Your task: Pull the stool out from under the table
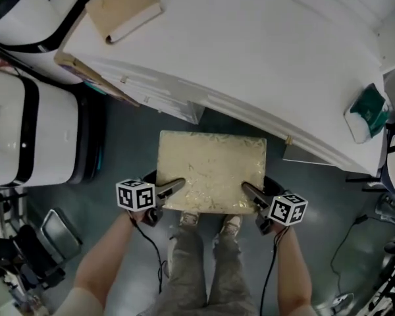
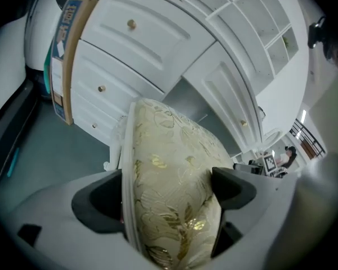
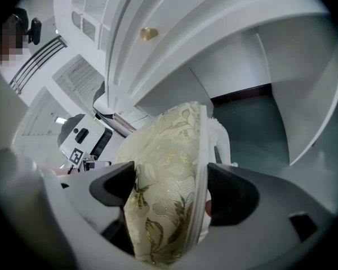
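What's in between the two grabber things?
The gold-patterned stool fills the stretch between the left gripper and the right gripper, and each one's jaws clamp a side of it. The head view shows this.

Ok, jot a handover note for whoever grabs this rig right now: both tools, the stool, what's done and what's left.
Tools: the left tool is shut on the stool, clamping the near left edge of its cushioned seat. The right tool is shut on the near right edge.
Stool: on the floor in front of the white table. The seat shows nearly whole in the head view, its far edge close to the table's front edge.
Done: both grips are taken and the stool looks mostly out.
Left: probably a short pull toward you to clear the table, then open both tools.
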A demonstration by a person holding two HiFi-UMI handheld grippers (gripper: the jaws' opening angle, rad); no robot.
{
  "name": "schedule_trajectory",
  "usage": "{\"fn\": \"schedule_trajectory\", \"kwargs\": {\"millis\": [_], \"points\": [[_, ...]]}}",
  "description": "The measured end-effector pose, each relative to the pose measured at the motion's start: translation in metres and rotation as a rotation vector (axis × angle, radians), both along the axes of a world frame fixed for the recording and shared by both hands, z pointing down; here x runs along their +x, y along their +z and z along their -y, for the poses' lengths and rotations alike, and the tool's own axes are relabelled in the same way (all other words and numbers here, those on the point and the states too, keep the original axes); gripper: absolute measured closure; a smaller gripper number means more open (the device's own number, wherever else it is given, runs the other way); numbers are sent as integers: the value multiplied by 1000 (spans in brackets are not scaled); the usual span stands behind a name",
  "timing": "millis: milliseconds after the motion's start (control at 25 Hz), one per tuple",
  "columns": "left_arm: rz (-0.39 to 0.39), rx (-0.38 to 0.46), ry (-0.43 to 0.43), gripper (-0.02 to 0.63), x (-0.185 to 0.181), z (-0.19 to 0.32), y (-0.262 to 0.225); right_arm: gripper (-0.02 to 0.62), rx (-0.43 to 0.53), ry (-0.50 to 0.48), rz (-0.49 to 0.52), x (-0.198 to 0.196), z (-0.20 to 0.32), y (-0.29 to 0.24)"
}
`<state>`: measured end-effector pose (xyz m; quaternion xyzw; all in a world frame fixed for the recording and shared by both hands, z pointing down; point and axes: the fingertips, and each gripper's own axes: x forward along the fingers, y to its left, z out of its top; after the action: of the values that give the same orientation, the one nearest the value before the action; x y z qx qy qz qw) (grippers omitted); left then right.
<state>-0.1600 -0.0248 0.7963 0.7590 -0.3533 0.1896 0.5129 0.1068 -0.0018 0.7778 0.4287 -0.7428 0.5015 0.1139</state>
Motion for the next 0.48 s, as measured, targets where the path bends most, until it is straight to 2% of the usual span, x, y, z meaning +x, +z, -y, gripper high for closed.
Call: {"fn": "schedule_trajectory", "kwargs": {"millis": [480], "points": [[50,52,-294,110,-148,-57,-30,176,-12,-308,31,-153,17,-16]]}}
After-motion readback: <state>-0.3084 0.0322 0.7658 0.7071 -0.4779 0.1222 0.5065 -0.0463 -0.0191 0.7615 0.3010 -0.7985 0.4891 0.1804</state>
